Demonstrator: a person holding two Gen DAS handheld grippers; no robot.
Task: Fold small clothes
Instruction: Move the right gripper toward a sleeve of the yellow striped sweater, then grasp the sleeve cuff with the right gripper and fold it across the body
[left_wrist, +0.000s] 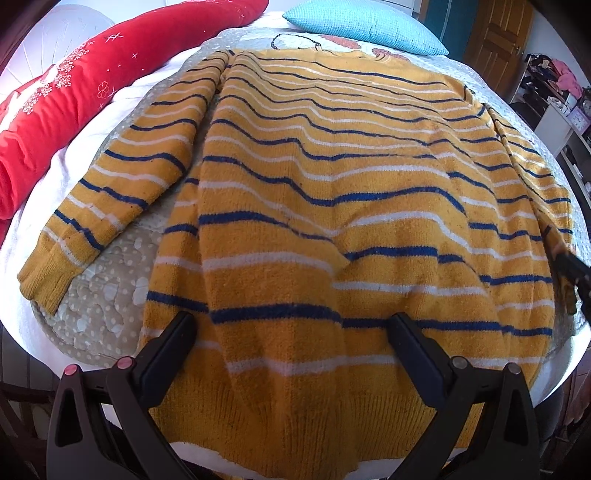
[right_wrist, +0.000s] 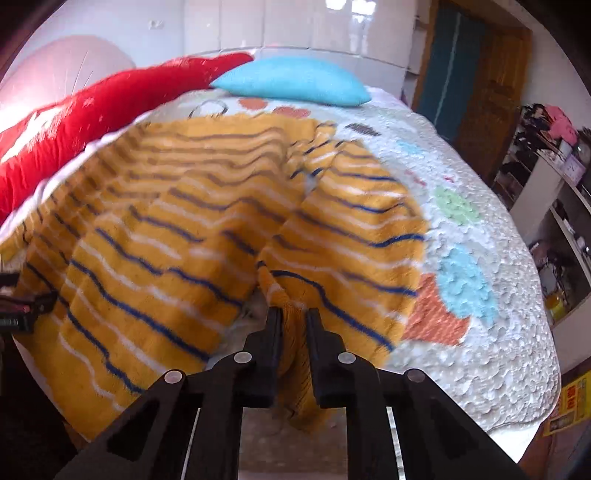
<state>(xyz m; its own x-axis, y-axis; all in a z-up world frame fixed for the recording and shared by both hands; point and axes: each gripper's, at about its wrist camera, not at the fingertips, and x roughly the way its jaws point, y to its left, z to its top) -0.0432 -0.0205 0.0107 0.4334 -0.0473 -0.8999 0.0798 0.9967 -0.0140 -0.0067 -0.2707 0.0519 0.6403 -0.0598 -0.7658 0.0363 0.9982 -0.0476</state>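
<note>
Sweater (left_wrist: 325, 206) beneath spread left tongs (left_wrist: 291, 325); sleeve cuff (right_wrist: 293, 354) pinched in right tongs (right_wrist: 293, 317).

A: The sweater (left_wrist: 332, 206) is mustard yellow, crossed by thin navy and white stripes; its hem and cuffs are plain yellow ribbing.

B: And the quilt (right_wrist: 480, 332) under it?

A: Pale grey-white and bubbly, with patches of orange, sky blue and mint green.

B: The long cushion (left_wrist: 74, 96) is bright red, sprinkled with small white star and flower marks.

A: The pillow (left_wrist: 365, 26) beside it is plain turquoise. Both grippers (left_wrist: 291, 328) (right_wrist: 293, 317) are black.
</note>
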